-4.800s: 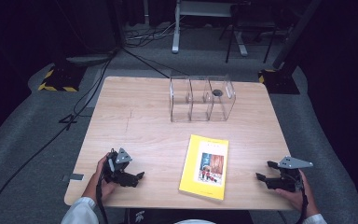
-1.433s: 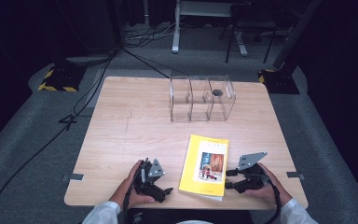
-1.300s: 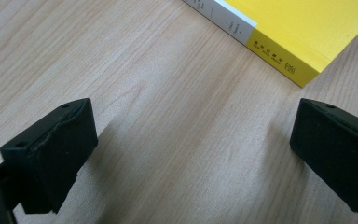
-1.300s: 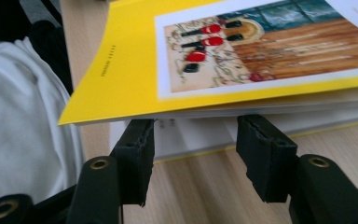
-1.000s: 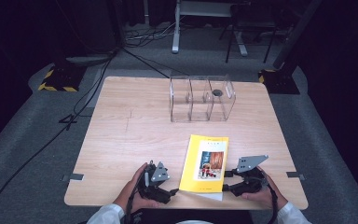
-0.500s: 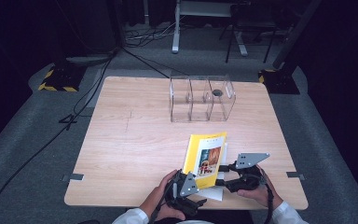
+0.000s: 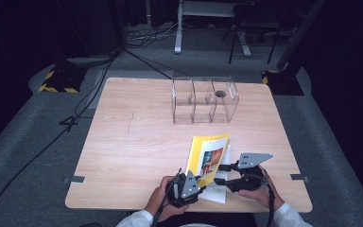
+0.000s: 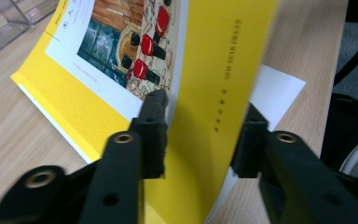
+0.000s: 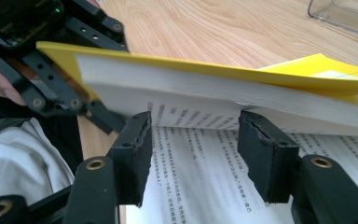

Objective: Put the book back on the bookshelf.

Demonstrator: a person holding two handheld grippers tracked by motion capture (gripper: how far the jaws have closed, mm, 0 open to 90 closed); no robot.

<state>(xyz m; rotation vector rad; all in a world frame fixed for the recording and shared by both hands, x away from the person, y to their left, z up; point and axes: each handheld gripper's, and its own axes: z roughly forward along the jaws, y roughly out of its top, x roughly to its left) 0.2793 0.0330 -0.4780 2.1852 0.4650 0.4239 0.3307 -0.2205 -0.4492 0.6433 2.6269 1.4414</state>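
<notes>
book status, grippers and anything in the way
Left gripper just closed on book, front part lifted. Right gripper open on bared page. Nothing in the way.

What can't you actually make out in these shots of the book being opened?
- Book: the title lettering on the cover is too small in the high view and cut off by the top edge in the left gripper view.
- Right gripper: whether its tips touch the printed page; the lifted pages hide the contact.
- Small dark thing in the clear box: too small to tell what it is.
</notes>
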